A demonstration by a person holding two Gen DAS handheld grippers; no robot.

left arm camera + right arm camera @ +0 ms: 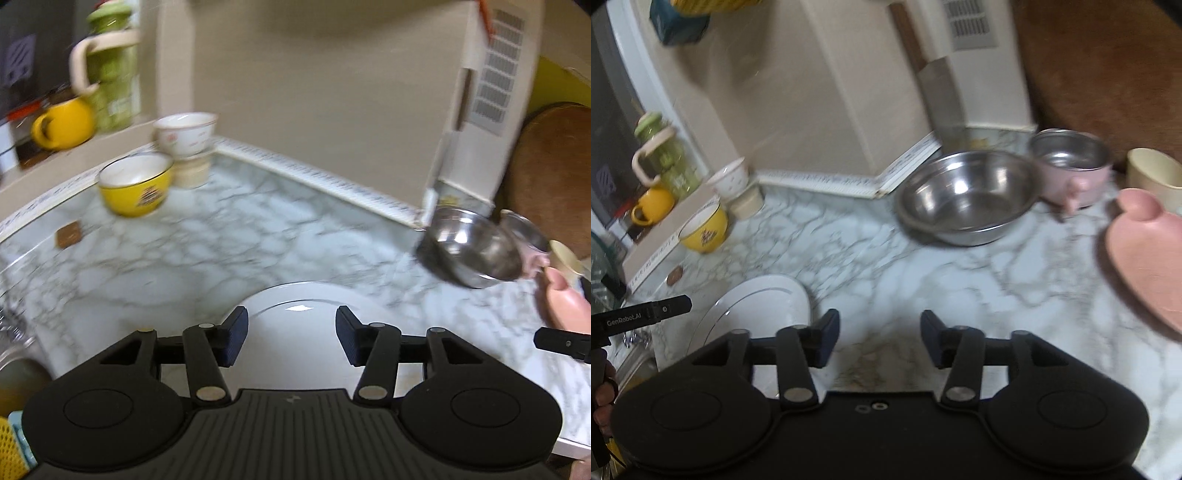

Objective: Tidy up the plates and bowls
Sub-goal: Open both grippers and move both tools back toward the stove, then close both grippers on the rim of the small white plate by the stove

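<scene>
A white plate lies on the marble counter right under my open, empty left gripper; the plate also shows in the right wrist view. My right gripper is open and empty above bare counter, to the right of the plate. A large steel bowl sits ahead of it, with a pink-sided steel bowl, a cream bowl and a pink plate to the right. A yellow bowl and a white bowl stacked on a cream cup stand at the far left.
A beige wall and boxed column back the counter. A ledge at the left holds a yellow mug and a green bottle. A sink edge is at the left. A small brown coaster lies on the counter.
</scene>
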